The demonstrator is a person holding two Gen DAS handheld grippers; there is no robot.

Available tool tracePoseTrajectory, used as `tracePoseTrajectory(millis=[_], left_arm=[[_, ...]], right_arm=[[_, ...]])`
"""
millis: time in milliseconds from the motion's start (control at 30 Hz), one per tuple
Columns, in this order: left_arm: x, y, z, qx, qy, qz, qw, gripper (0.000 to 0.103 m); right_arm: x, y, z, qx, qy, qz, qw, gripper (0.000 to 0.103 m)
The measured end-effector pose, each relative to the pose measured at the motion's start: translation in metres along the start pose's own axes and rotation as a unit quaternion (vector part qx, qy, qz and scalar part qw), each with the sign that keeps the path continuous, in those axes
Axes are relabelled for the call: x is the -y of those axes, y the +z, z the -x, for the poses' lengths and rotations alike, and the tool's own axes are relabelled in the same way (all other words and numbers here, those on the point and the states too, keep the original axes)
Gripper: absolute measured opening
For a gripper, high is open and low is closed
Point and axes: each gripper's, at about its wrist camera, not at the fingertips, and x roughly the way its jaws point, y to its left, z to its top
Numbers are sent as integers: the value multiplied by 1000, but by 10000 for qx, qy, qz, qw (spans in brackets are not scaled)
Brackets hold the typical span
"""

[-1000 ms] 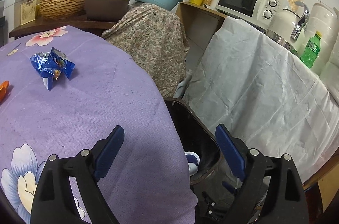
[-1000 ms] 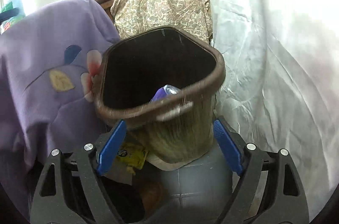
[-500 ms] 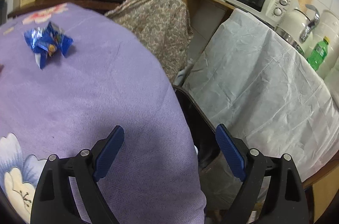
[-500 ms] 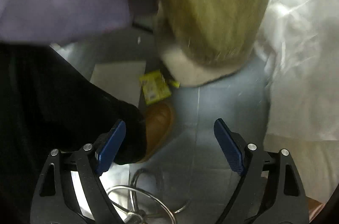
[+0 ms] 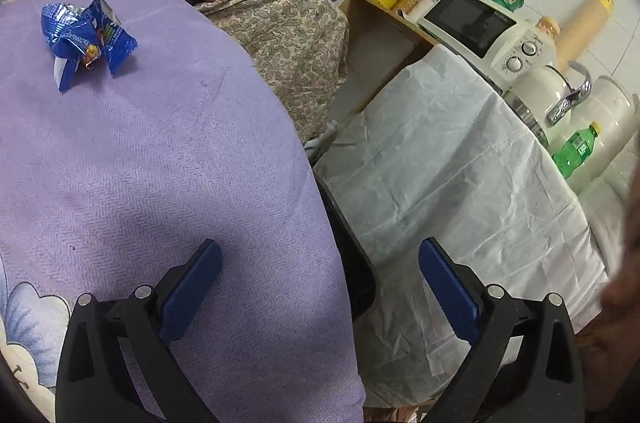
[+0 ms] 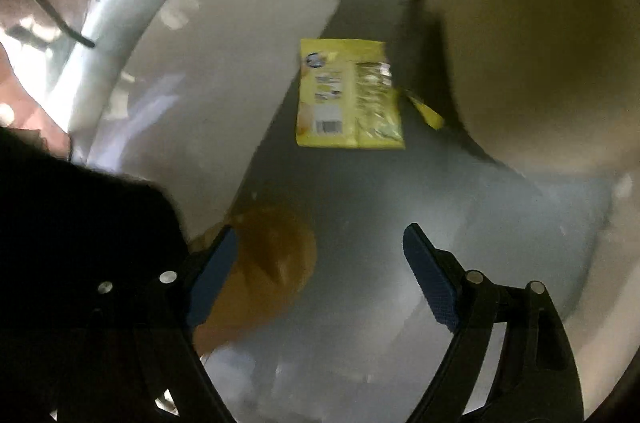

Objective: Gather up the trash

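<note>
Floor (image 6: 360,207): grey tile, seen from straight above.
Yellow wrapper (image 6: 348,95): flat on floor, beside bin base (image 6: 532,43).
Right gripper (image 6: 320,259): jaws apart, just been closing, nothing between.
Left gripper (image 5: 320,275): jaws wide, just opened further, empty, over purple cloth (image 5: 160,143).
Blue wrapper (image 5: 86,37): crumpled on cloth.
</note>
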Motion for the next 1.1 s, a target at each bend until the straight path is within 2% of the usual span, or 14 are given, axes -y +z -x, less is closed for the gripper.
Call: tracePoseTrajectory(millis=[200,267,300,333,467,500,533,567,600,633,700,800,900,1100], left_arm=[[3,1,-2,-3,-1,-6,10000,97],[4,1,-2,2,4,-2,10000,97],[3,1,-2,5,4,-1,10000,97],[2,1,-1,4,3,-3,10000,97],[2,1,-1,20,-1,15,10000,97],[2,2,-2,19,-3,17,10000,97],[1,2,-2,19,-4,18,10000,97],[1,2,-2,22,-4,20,10000,97],[2,2,-3,20,-1,20,10000,97],[2,2,-2,21,3,17,10000,97],[1,1,-2,26,1,16,10000,97],[1,2,-2,28,13,17,10000,97],[1,1,-2,29,24,16,10000,97],[1,2,-3,33,61,15,10000,97]], right_arm=[[14,51,-60,-167,46,-131,9998,74],[20,64,-77,-291,145,-142,9994,71],[21,68,-82,-290,67,-66,9995,64],[24,73,-87,-294,-84,-67,9995,63],[34,90,-94,-200,-21,-280,9994,63],[33,93,-95,-217,-119,-222,9994,58],[32,96,-95,-239,-409,-149,9988,37],[32,97,-95,-257,-526,-179,9981,23],[35,97,-97,-402,-312,-372,9980,1],[36,95,-98,-518,-204,-466,9974,1],[29,90,-90,-480,-330,-343,9977,1],[23,68,-62,-233,-109,-340,9991,1],[18,28,-21,68,-31,-332,9994,1],[37,-63,100,680,-191,-530,9961,1]])
